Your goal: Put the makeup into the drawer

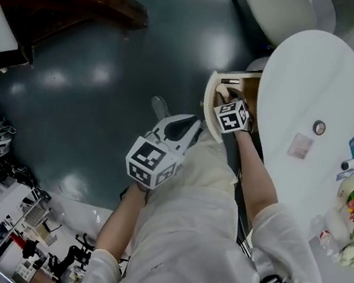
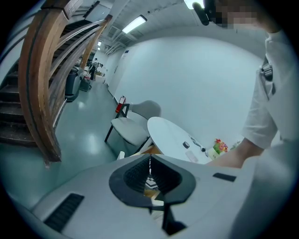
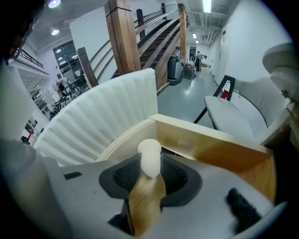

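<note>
Plainly, right claw (image 3: 150, 176) grips makeup (image 3: 150, 156) at drawer (image 3: 210, 150).

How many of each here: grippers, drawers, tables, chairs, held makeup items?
Grippers: 2 (left gripper, right gripper)
Drawer: 1, open
Table: 1
Chair: 1
White makeup item, in right gripper: 1
Total: 6
</note>
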The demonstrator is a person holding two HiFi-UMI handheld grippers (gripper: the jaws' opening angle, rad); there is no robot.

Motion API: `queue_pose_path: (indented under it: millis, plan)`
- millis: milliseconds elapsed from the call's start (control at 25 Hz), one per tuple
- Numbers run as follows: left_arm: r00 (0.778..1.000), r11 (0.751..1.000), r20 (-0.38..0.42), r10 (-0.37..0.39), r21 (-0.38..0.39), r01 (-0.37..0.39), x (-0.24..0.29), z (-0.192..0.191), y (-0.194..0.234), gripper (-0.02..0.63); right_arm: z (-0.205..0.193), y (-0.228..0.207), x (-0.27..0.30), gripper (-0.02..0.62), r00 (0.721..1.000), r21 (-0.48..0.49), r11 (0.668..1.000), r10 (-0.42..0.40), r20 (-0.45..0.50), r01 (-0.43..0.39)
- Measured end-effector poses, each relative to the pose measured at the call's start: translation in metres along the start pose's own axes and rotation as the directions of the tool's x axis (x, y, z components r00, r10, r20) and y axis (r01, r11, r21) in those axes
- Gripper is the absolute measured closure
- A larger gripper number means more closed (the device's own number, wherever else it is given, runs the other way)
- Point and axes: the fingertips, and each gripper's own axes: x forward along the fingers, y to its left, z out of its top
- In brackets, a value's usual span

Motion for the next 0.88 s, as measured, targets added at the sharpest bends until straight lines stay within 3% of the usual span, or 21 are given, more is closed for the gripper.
queue_pose_path:
  millis: [600,880]
  plan:
    - [0.999,0.999,0.014,0.049,-0.015,-0.049,-0.007,-0.005,0.014,0.595,-0.017,0.002,0.043,0.416,0.995,-0.053,0.998,0.026,-0.1,-0.031]
    - [0.998,0.999,0.027,0.052,-0.009,-0.051,-0.018,-0.003,0.011,0.595,-0.008,0.002,0.028,0.41,0.997,-0.048,0.999,0.006,-0.077,-0.01]
